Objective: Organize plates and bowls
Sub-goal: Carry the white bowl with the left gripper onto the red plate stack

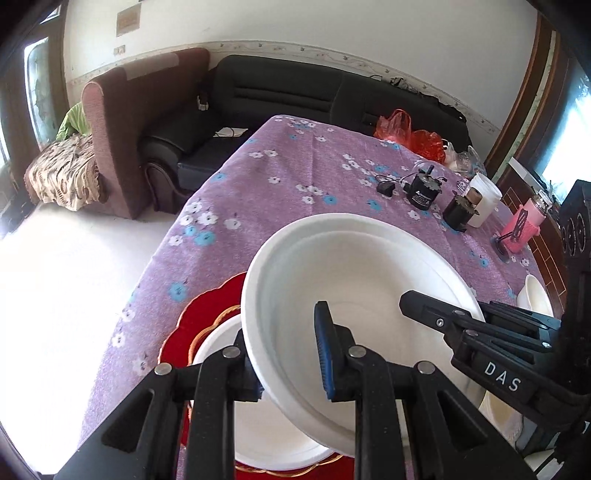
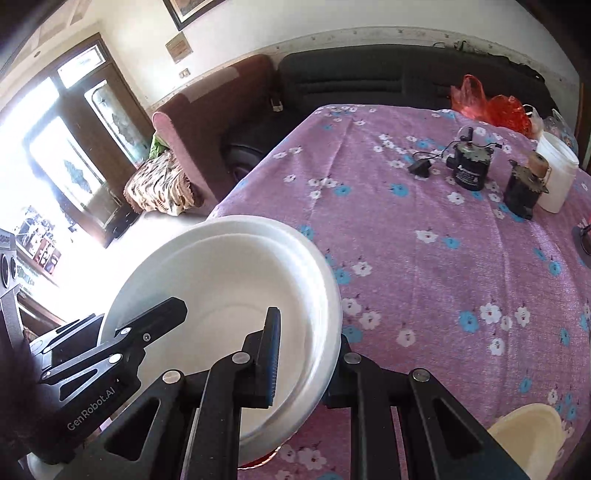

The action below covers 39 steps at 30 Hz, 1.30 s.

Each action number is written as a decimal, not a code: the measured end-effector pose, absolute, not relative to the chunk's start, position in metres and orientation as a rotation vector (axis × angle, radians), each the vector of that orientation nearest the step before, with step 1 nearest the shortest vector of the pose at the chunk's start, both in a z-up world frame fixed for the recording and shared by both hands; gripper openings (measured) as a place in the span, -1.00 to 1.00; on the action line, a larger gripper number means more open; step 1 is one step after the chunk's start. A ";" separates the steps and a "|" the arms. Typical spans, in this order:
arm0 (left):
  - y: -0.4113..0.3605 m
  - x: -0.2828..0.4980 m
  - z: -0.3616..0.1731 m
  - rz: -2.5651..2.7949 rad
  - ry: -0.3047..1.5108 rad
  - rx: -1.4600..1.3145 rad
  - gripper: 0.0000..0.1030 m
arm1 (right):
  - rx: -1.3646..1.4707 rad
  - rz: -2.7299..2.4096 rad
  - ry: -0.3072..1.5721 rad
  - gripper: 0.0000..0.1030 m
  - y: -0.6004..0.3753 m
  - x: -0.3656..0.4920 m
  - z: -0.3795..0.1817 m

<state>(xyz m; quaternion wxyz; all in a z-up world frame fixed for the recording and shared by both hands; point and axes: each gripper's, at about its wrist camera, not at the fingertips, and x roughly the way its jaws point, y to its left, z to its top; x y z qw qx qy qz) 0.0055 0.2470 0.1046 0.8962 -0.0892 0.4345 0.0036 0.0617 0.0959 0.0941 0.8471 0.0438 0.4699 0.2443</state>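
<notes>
Two grippers, left (image 1: 291, 354) and right (image 2: 306, 360), each pinch opposite rim edges of a white bowl (image 1: 354, 295) held between them above a red plate (image 1: 195, 325); seemingly light, rigid, slippery, breakable.

A black sofa (image 1: 280, 96) lines the far cream wall (image 1: 295, 26), a maroon armchair (image 1: 125, 122) to its left. Bright daylight floods the pale floor (image 1: 55, 266), probably tiled.

Domestic living room. A black leather sofa (image 1: 280, 96) and a maroon upholstered armchair (image 1: 122, 122) occupy the upper frame; a purple floral tablecloth (image 1: 258, 206) covers the counter; wood-framed glazed doors (image 2: 92, 147) stand at left.
</notes>
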 end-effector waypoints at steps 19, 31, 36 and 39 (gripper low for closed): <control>0.279 -0.026 0.065 0.126 0.886 -0.140 -0.59 | -0.003 0.565 1.023 -0.63 0.154 0.035 0.053; 0.304 -0.044 0.072 0.158 0.885 -0.235 0.06 | 0.004 0.558 0.973 -0.35 0.159 0.028 0.055; 0.323 -0.063 0.084 0.160 0.837 -0.321 0.25 | 0.026 0.557 0.931 0.27 0.157 0.025 0.059; 0.331 -0.076 0.090 0.163 0.809 -0.361 0.28 | 0.007 0.553 0.906 0.28 0.158 0.023 0.063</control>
